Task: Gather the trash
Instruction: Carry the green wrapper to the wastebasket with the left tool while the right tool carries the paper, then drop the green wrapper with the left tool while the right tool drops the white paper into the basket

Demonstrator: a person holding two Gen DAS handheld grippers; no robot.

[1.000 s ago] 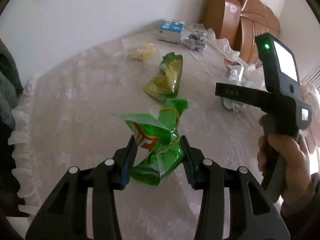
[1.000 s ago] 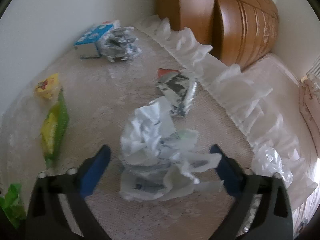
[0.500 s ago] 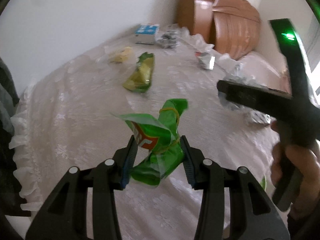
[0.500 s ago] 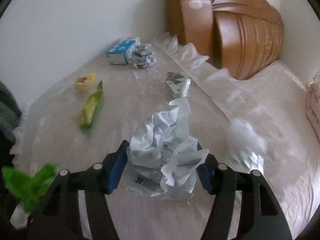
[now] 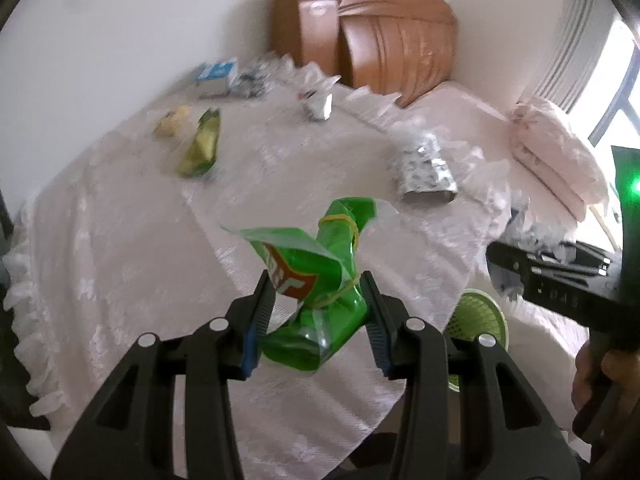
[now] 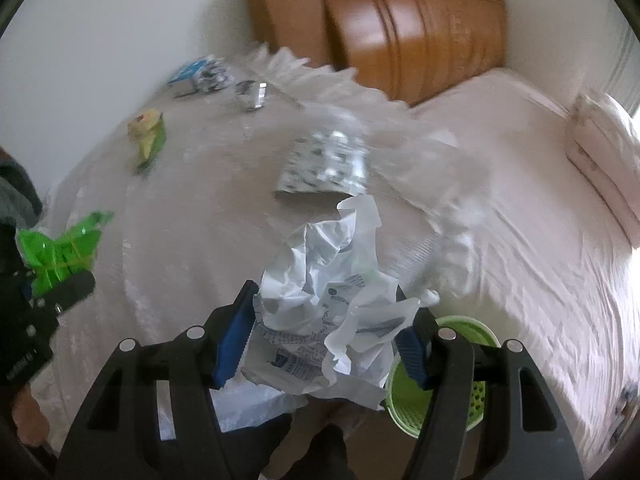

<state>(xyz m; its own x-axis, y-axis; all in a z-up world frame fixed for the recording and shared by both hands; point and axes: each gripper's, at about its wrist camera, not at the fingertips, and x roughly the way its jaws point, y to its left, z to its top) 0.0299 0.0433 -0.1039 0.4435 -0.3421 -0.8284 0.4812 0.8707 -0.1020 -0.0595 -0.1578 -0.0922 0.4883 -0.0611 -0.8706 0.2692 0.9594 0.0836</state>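
My left gripper (image 5: 318, 306) is shut on a crumpled green plastic wrapper (image 5: 320, 280) and holds it above the cloth-covered table (image 5: 120, 240). My right gripper (image 6: 326, 330) is shut on a crumpled white paper wrapper (image 6: 332, 300), held above the table's near edge. A green mesh bin (image 6: 440, 384) stands below the right gripper, beside the table; it also shows in the left wrist view (image 5: 476, 312). The right gripper's body (image 5: 560, 280) is at the right of the left wrist view. The green wrapper shows at the left of the right wrist view (image 6: 60, 252).
On the table lie a silver foil packet (image 5: 424, 174), a yellow-green snack bag (image 5: 200, 144), a yellow wrapper (image 5: 172, 124), a smaller foil packet (image 5: 318, 104), a blue-white carton (image 5: 216, 74) and crumpled foil (image 5: 256, 78). A bed with a pink pillow (image 5: 556, 152) and wooden headboard (image 5: 392, 36) lies right.
Both grippers have pulled back and swung right with their trash. The right gripper shut on the white paper and lifted it. The green bin has come into view.
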